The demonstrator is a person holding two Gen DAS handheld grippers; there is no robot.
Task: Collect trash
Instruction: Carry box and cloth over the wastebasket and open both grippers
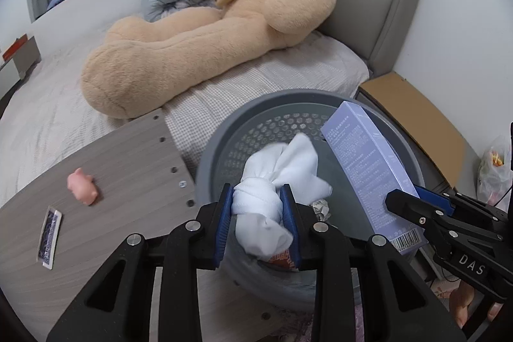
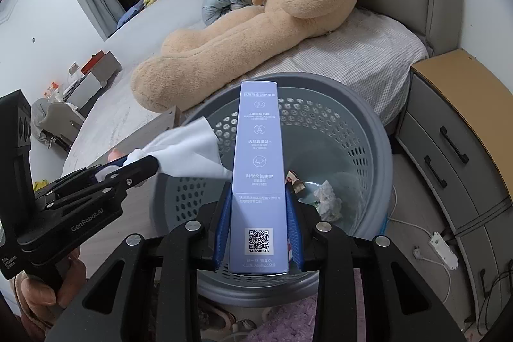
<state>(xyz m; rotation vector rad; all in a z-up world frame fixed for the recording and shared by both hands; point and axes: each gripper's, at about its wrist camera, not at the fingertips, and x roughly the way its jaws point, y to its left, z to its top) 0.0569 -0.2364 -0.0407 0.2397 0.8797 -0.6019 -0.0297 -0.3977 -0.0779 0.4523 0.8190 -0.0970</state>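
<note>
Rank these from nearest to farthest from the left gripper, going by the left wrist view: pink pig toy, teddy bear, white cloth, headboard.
1. White cloth, clamped in the left gripper.
2. Pink pig toy, left, on the wooden board.
3. Teddy bear, beyond, lying on the bed.
4. Headboard, farthest, upper right.

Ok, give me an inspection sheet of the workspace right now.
Surface: grey wood-grain tabletop beside bed.
Job's things: white knotted cloth bundle and tall lavender cardboard box, both above round grey perforated plastic bin; crumpled paper inside.
Clutter: small pink pig figurine, flat foil packet.
Grippers: left hand-held gripper shut on bundle; right hand-held gripper shut on box.
Cables: white power strip on floor.
Surroundings: big tan teddy bear.
</note>
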